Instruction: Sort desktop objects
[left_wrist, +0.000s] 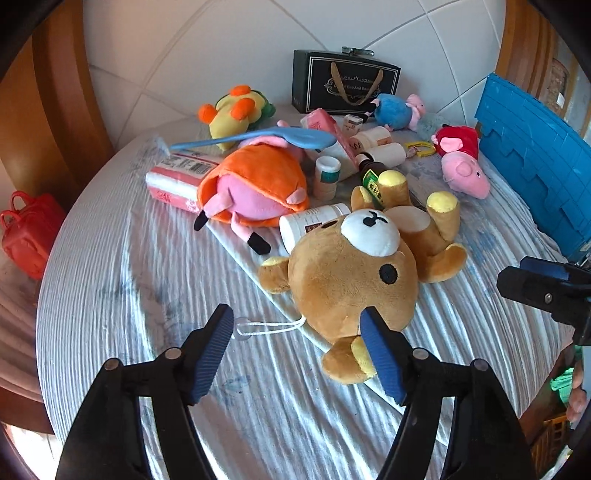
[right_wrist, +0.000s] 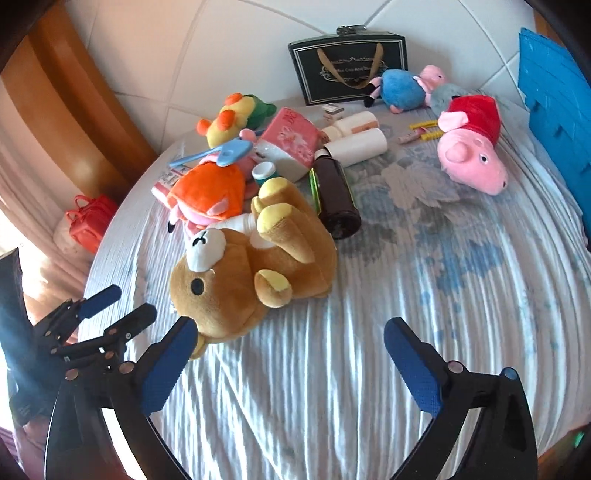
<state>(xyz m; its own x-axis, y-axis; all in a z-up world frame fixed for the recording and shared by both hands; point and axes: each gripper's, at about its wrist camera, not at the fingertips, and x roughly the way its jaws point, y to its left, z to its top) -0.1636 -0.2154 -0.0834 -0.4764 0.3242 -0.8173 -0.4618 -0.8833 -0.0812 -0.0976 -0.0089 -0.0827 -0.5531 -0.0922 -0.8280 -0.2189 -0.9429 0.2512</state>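
Observation:
A brown plush bear (left_wrist: 354, 273) (right_wrist: 251, 269) lies on its back in the middle of the round table. My left gripper (left_wrist: 297, 321) is open and empty, its right finger (left_wrist: 380, 354) in front of the bear's lower ear. My right gripper (right_wrist: 290, 332) is open and empty, its left finger (right_wrist: 173, 362) just below the bear's head. An orange-and-pink plush (left_wrist: 251, 184) (right_wrist: 207, 192), a red-dressed pink pig plush (left_wrist: 461, 158) (right_wrist: 472, 147), a blue pig plush (left_wrist: 395, 110) (right_wrist: 402, 90), a yellow-orange plush (left_wrist: 236, 110) (right_wrist: 229, 118), a dark bottle (right_wrist: 336, 192), white bottles (left_wrist: 384, 153) (right_wrist: 354, 144) and tissue packs (left_wrist: 177, 177) (right_wrist: 291, 140) lie behind.
A dark gift box (left_wrist: 343, 81) (right_wrist: 347, 64) stands at the back. A blue crate (left_wrist: 535, 158) (right_wrist: 554, 110) stands at the right edge. A blue shoehorn (left_wrist: 258, 138) lies over the pile. A red bag (left_wrist: 26, 236) (right_wrist: 88, 221) sits off the table at left.

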